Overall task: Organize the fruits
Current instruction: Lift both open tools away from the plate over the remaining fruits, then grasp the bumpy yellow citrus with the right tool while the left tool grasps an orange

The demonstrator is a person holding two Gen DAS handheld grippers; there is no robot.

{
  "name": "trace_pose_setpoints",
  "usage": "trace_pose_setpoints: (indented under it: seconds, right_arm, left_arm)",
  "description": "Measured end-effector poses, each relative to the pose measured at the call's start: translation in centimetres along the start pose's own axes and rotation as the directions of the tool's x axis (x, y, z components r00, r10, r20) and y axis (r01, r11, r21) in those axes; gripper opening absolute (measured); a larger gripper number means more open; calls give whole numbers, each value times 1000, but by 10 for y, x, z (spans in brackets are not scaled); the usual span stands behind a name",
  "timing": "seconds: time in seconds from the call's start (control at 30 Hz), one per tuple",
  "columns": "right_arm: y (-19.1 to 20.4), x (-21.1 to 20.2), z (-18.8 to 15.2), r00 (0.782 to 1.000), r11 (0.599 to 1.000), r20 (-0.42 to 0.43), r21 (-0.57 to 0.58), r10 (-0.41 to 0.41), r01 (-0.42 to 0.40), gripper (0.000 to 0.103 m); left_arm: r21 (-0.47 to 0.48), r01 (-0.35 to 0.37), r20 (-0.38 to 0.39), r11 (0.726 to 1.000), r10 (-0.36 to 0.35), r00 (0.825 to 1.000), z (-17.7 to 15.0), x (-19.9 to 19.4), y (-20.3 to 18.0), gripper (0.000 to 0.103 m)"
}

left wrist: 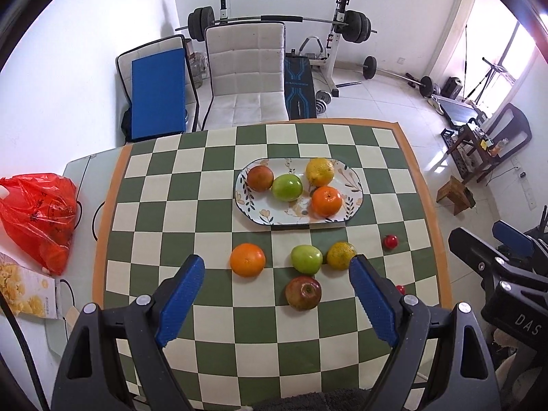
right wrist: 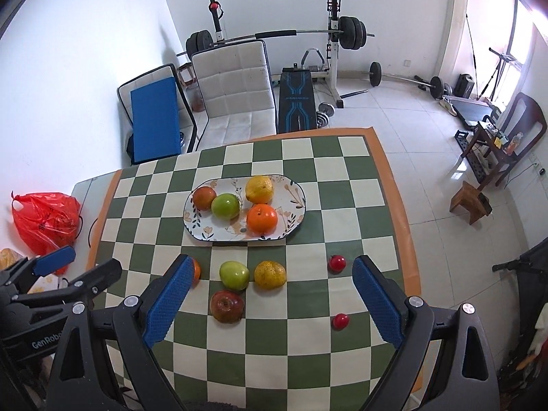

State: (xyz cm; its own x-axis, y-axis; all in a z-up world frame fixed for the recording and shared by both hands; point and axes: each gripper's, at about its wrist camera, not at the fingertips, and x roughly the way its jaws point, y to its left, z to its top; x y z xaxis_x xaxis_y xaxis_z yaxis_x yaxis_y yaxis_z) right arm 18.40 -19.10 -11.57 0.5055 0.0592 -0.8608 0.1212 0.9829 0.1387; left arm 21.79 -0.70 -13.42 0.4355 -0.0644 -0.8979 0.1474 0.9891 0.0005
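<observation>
With our left gripper [left wrist: 277,267] and right gripper [right wrist: 270,274] both spread wide and empty, we risk nudging the loose green apple [right wrist: 234,275] into its touching neighbours, rolling them off the table [right wrist: 342,370]

Both wrist cameras look down and forward from above the near table edge, sharing the plate [left wrist: 356,185] of fruit.

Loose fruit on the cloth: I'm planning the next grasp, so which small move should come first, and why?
Probably lower the open left gripper over the red apple: it lies nearest, between the fingers, with the plate holding four fruits already and room along its near edge.
</observation>
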Motion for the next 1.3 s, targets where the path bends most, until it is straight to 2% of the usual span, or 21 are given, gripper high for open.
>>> trace_pose_setpoints:
  seconds: [0.13,0.17,0.2,0.33,0.43,0.5,0.6,0.77,0.97,1.07,1.13,1.17,1.2,1.23,1.3]
  right_arm:
    - [-2,14,-3,999,1000,-39,20,25,-24,96]
    - [-3,22,-5,998,999,-53,23,28,-27,96]
    - [-5,31,-6,997,999,-73,30,36,-34,96]
    - [-15,78,-12,984,994,-155,80,89,-77,96]
    - [-25,127,-21,965,985,-229,143,129,-97,96]
    - [-33,159,-28,950,975,-269,196,157,-106,95]
    - [-38,206,-34,927,965,-329,243,180,-101,83]
    - [-39,268,-41,889,957,-415,277,196,-81,77]
    - [-36,319,-50,841,946,-490,317,230,-74,75]
    - [-32,336,-55,811,942,-529,327,249,-76,66]
    - [-29,338,-55,818,947,-524,312,237,-75,62]
    - [-27,339,-55,816,953,-532,296,226,-72,62]
    - [-27,338,-57,816,954,-534,292,220,-67,61]
    - [-28,337,-59,815,955,-537,288,216,-64,61]
    - [-30,334,-67,810,961,-551,269,202,-57,61]
  left_arm:
    - [-10,-18,-11,1000,18,1000,-3,8,2,87]
    - [-10,-29,-26,1000,29,999,-3,14,4,98]
    - [-10,-39,-39,999,39,999,-3,19,5,103]
    - [-24,-99,-85,995,97,992,-2,50,18,103]
    - [-49,-125,-136,991,118,984,-1,77,32,103]
    - [-74,-131,-205,989,113,972,0,102,43,103]
    - [-117,-133,-302,984,93,949,1,136,57,103]
    - [-208,-125,-433,970,23,901,-2,195,75,103]
    - [-204,-124,-541,971,-6,841,-6,261,74,103]
    - [-191,-101,-586,976,-31,810,-13,290,70,103]
    - [-182,-89,-599,979,-39,800,-18,300,67,99]
    - [-183,-79,-595,980,-47,802,-20,303,66,87]
    - [-184,-70,-593,981,-53,803,-22,304,65,63]
    - [-186,-67,-594,980,-57,803,-24,305,65,63]
    - [-194,-70,-578,978,-57,814,-27,300,66,63]
